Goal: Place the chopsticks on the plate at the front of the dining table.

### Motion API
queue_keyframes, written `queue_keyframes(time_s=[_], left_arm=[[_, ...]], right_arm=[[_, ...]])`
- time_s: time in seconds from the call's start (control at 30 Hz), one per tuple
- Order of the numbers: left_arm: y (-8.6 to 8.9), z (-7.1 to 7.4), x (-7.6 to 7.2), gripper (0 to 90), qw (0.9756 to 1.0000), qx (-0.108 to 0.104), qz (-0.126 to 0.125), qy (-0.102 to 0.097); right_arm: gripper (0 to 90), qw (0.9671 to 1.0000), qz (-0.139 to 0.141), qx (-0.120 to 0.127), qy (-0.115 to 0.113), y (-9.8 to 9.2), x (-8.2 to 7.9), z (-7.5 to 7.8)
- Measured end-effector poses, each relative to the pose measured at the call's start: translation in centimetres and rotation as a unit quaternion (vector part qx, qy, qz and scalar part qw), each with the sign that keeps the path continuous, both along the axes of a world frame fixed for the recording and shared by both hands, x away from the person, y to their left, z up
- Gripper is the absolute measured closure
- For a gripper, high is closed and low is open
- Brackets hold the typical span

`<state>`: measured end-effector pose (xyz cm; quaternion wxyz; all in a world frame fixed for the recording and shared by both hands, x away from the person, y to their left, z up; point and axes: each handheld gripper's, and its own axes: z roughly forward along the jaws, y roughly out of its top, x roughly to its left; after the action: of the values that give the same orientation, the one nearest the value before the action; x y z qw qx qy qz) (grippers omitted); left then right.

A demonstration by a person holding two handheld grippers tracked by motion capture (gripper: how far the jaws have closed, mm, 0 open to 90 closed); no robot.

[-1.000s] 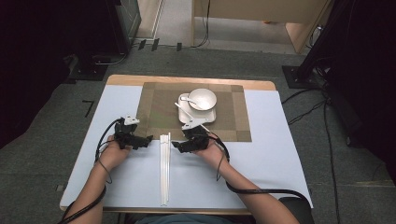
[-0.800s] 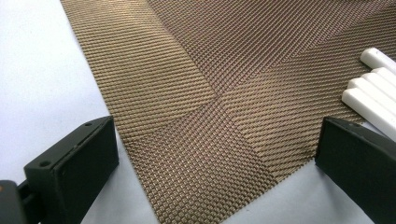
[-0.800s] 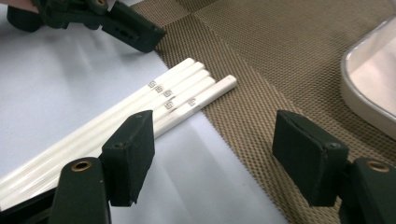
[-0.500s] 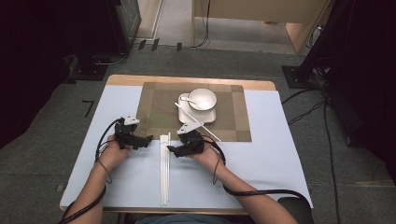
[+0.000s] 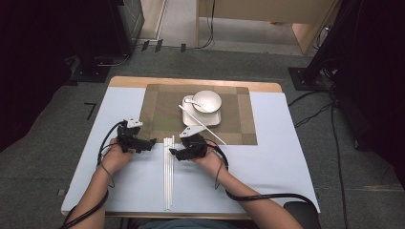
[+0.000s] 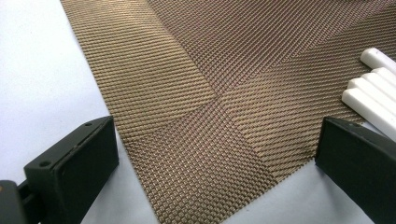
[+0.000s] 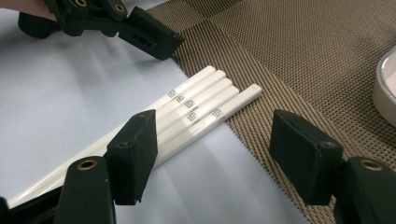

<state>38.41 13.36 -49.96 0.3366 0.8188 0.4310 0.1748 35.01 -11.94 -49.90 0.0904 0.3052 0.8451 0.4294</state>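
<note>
At centre frame, the right gripper (image 5: pixel 174 153) has just been narrowing its spread jaws beside four white chopsticks (image 5: pixel 168 171), nothing between them; left of it, the left gripper (image 5: pixel 151 142) gapes over the placemat (image 5: pixel 162 107) corner.

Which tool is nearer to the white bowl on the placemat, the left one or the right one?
Right. The right tool sits just below the tray under the white bowl; the left tool is farther off, beyond the white chopsticks.

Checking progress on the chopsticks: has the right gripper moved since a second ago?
Yes. The right gripper slid left, closer to the white chopsticks, jaws just closing slightly.
</note>
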Motion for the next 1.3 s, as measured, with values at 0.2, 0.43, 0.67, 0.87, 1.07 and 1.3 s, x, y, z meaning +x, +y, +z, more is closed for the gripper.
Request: queue_keyframes(time_s=[0.2, 0.43, 0.67, 0.87, 1.07, 1.3], left_arm=[[0.00, 0.00, 0.00, 0.0, 1.0000, 0.000, 0.000, 0.000], [0.00, 0.00, 0.00, 0.0, 1.0000, 0.000, 0.000, 0.000], [0.00, -0.02, -0.01, 0.0, 1.0000, -0.001, 0.000, -0.001], [0.00, -0.01, -0.02, 0.0, 1.0000, 0.000, 0.000, -0.001], [0.00, 0.00, -0.02, 0.0, 1.0000, 0.000, 0.000, 0.000], [0.00, -0.02, -0.01, 0.0, 1.0000, -0.001, 0.000, -0.001]], right_arm=[[35.6, 1.0000, 0.003, 0.001, 0.000, 0.03, -0.04, 0.00], [34.8, 1.0000, 0.000, -0.002, 0.003, 0.07, 0.06, -0.06], [34.9, 1.0000, 0.000, -0.002, 0.002, 0.08, 0.01, -0.08], [32.8, 0.9997, 0.008, -0.023, -0.009, 0.47, -0.24, -0.15], [31.2, 0.9996, 0.010, -0.025, -0.009, 0.54, -0.27, -0.17], [46.5, 0.9997, -0.004, -0.024, -0.009, -0.35, -0.11, -0.07]])
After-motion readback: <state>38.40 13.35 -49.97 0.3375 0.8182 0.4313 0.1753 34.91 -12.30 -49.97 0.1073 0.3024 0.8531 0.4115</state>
